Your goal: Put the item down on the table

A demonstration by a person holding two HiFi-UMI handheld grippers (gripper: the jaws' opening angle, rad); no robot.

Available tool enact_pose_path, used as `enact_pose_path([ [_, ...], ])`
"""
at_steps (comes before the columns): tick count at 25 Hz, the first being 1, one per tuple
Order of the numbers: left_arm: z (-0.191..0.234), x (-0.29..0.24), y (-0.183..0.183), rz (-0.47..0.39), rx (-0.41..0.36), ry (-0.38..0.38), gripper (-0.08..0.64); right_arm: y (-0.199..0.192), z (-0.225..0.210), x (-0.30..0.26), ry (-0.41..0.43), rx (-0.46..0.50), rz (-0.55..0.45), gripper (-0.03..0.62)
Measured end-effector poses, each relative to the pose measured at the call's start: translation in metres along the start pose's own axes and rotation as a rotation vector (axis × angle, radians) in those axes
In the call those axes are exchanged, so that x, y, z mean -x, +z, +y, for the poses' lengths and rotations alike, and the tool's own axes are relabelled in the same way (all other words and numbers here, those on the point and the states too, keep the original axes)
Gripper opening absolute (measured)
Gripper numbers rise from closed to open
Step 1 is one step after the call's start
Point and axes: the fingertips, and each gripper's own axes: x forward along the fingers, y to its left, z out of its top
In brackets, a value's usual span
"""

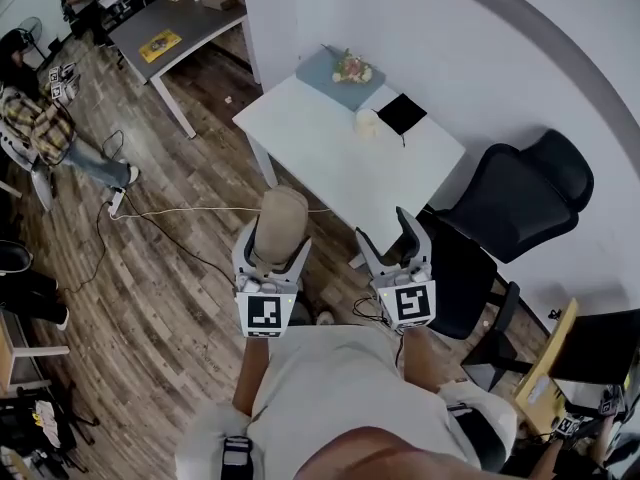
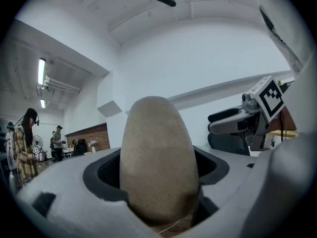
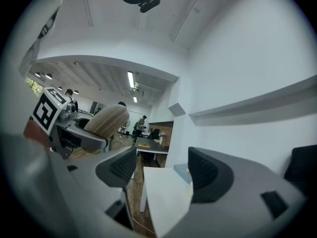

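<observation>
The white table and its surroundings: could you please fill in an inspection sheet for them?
Surface: white table, mostly bare at the near end.
Job's things: tan egg-shaped item, off the table, in the left gripper.
Clutter: flowers on a blue mat, black notebook, small cream object at the far end.
Grippers: left gripper shut on the item; right gripper open, empty.
Cables: white cable on the wooden floor.
Surroundings: black office chair, grey desk, person in plaid shirt.

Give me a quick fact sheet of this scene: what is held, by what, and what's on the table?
Left hand-held gripper: shut on a tan, egg-shaped item
Right hand-held gripper: open, empty
Table: white, ahead of the person; item not yet on it
On table: flowers on a blue mat, black notebook
Beside table: black chair
</observation>
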Motion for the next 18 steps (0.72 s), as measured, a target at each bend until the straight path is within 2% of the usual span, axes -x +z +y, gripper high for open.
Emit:
enact_pose_path([
  [10,0.044,-0.064,-0.004,-0.002,0.011,-0.039,0.396,-0.001,-0.025,-0.068,-0.055,-0.003,0.021,0.321],
  [18,0.086,-0.104,-0.015,-0.005,-0.022,-0.079,0.396,-0.006,-0.031,-0.120,-0.099,-0.009,0.051,0.314],
])
